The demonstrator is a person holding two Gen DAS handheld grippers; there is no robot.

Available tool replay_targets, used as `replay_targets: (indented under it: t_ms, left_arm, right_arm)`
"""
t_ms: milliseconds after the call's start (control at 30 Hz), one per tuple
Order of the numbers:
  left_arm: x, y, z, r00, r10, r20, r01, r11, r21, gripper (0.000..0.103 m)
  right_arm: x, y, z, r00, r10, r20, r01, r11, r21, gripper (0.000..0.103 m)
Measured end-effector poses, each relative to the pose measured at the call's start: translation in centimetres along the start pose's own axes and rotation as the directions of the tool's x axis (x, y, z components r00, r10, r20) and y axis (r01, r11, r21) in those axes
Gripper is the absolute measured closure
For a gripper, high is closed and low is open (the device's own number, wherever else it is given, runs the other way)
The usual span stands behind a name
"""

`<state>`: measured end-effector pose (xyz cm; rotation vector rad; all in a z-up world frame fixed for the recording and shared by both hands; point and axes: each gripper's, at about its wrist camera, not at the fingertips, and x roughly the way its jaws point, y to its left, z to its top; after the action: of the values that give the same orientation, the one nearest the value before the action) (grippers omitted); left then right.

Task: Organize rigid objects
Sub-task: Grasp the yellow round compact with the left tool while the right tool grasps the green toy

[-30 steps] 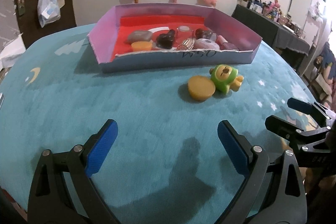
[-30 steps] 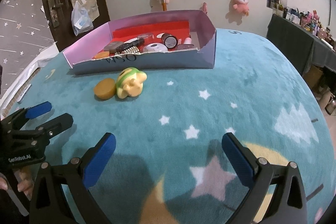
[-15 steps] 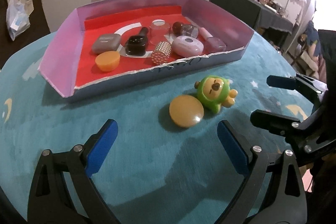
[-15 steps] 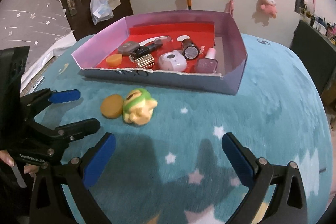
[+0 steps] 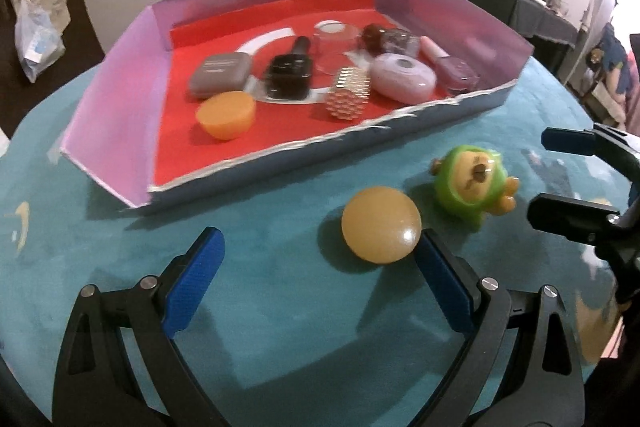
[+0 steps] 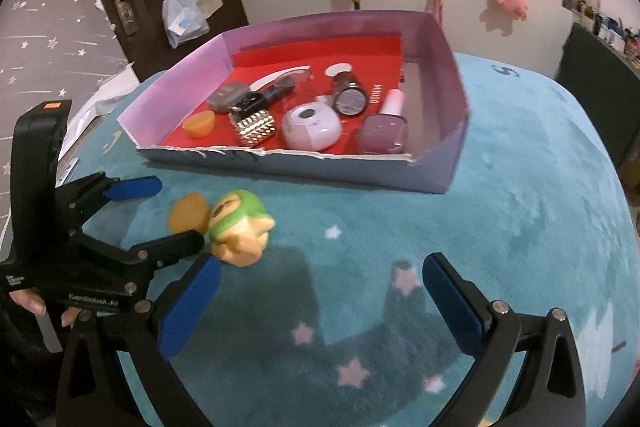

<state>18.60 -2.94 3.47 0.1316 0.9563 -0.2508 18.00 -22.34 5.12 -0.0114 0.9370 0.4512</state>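
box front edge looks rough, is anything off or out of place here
Yes. The box has a torn, ragged front wall. Two items sit outside it on the blanket: a round amber disc and a green figurine lying tipped over.

Table cover (image 5: 280, 327): teal plush, pale star print. Box (image 5: 120, 99): lilac walls, red floor with white arc. Disc (image 5: 380, 225): amber-yellow. Toy figure (image 5: 468, 187): green hood, yellow face. Left gripper (image 5: 318, 277), right gripper (image 6: 320, 289): black frames, blue finger pads. Nail-polish bottle (image 6: 386, 127): mauve, pink cap.
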Motion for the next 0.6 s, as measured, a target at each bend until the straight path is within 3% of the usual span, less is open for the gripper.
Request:
replay_targets:
  t_ms: [233,300,467,600]
  left_arm:
    - [-0.1,0.5,0.2,1.000,-0.027,-0.001,0.027,0.999,0.041,0.007]
    - [-0.1,0.4,0.4,0.999,-0.039,0.007,0.038,0.998,0.055,0.011]
    - [0.4,0.3,1.0,0.996,-0.088,-0.011,0.088,0.994,0.070,0.029]
    - [0.5,0.1,1.1,0.995,-0.098,-0.007,0.098,0.992,0.075,0.031]
  right_arm:
    - [1.2,1.8,0.9,0.998,0.062,-0.020,-0.063,0.995,-0.071,0.000]
    - [1.4,2.3,1.1,0.997,0.073,-0.020,-0.075,0.992,-0.098,0.002]
    - [2.2,2.8,1.4,0.993,0.110,-0.038,-0.114,0.985,-0.126,0.012]
    - [2.8,3.1,1.4,0.992,0.114,-0.053,-0.120,0.982,-0.144,0.025]
